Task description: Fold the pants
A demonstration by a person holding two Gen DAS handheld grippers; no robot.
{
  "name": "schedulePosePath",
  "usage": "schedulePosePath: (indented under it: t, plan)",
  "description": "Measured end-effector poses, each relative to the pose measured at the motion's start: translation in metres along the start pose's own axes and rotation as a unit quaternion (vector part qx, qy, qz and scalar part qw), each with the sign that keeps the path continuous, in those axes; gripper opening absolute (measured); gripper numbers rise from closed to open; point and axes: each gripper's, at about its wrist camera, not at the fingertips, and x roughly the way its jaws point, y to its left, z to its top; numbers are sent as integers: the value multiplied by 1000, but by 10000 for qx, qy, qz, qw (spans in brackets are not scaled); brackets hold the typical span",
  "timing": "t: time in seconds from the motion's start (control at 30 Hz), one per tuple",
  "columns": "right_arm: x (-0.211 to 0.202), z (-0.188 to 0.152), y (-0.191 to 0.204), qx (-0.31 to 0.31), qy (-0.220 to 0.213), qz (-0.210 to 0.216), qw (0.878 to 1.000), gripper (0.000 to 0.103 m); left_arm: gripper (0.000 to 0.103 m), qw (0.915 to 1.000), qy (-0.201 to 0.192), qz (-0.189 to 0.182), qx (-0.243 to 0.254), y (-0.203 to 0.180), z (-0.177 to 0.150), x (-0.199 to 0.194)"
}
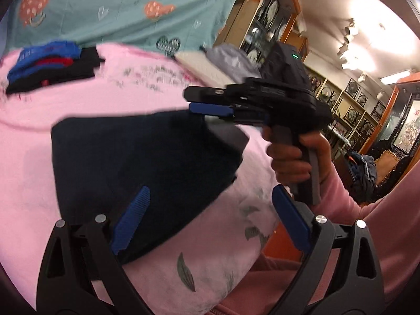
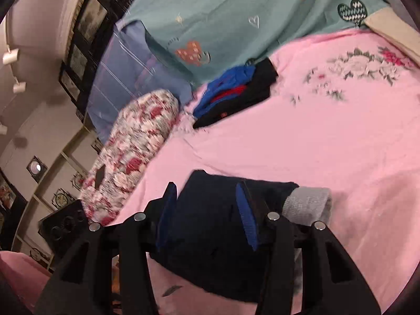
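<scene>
The dark navy pants (image 1: 141, 162) lay folded into a compact, soft-looking block on the pink bedspread (image 1: 110, 97), near the bed's front edge. From the right-hand camera the same pants (image 2: 210, 236) showed a thick rounded fold, with a ribbed grey cuff (image 2: 309, 204) sticking out on one side.

The left gripper (image 1: 210, 220) hung over the near corner of the fabric, its blue ribbed pads spread wide apart, one pad (image 1: 131, 218) over the cloth and the other beyond its edge; nothing was pinched between them. The right gripper (image 2: 207, 215) was also held apart, its blue pads (image 2: 246, 215) straddling the top of the folded bundle, though whether they touched the cloth I could not tell. In the left view that right gripper (image 1: 210, 105) appeared side-on above the pants' far edge, gripped by a bare hand (image 1: 294, 160) coming out of a pink sleeve (image 1: 367, 210).

The bedspread was smooth, printed with pale flowers and grey-green leaves, and a broad open stretch of it lay past the pants. Farther back sat a stack of folded clothes (image 2: 236, 92) in blue, red and black, against a teal quilt (image 2: 223, 18) with hearts. A floral bolster pillow (image 2: 134, 147) bordered the bed's left side.
</scene>
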Motion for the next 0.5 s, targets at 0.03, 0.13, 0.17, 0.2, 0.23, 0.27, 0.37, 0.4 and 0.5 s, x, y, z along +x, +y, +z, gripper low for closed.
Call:
schedulePosePath:
  t: [0.03,0.13,0.17,0.2,0.23,0.27,0.37,0.4,0.5]
  plan:
    - [8,-1,-9,111,90,-243,9996,47,96,9997,154,-54,-188,7,-4,6]
    - [22,-6,-52,762,153,-367,9963,37,96,9989,191,-154,-402,16,-14,8]
    - [23,-7,-58,901,123,-273,9955,34,96,9991,181,-146,-358,15,-15,7]
    - [21,-8,-60,992,96,-214,9948,33,96,9992,198,-127,-321,14,-15,7]
    - [19,-8,-58,982,81,-225,9949,33,96,9992,235,-96,-297,14,-14,7]
    - [17,-7,-53,913,76,-277,9954,34,96,9992,264,-78,-299,13,-12,7]
    - [1,-8,-34,692,-12,-294,9972,41,96,9992,232,-102,-311,15,0,-2]
    - [-9,-8,-24,553,-93,-232,9982,42,96,9994,182,-95,-267,13,4,-4]
    - [-34,-17,0,139,-210,198,9995,46,99,9999,-86,84,20,12,25,-15]
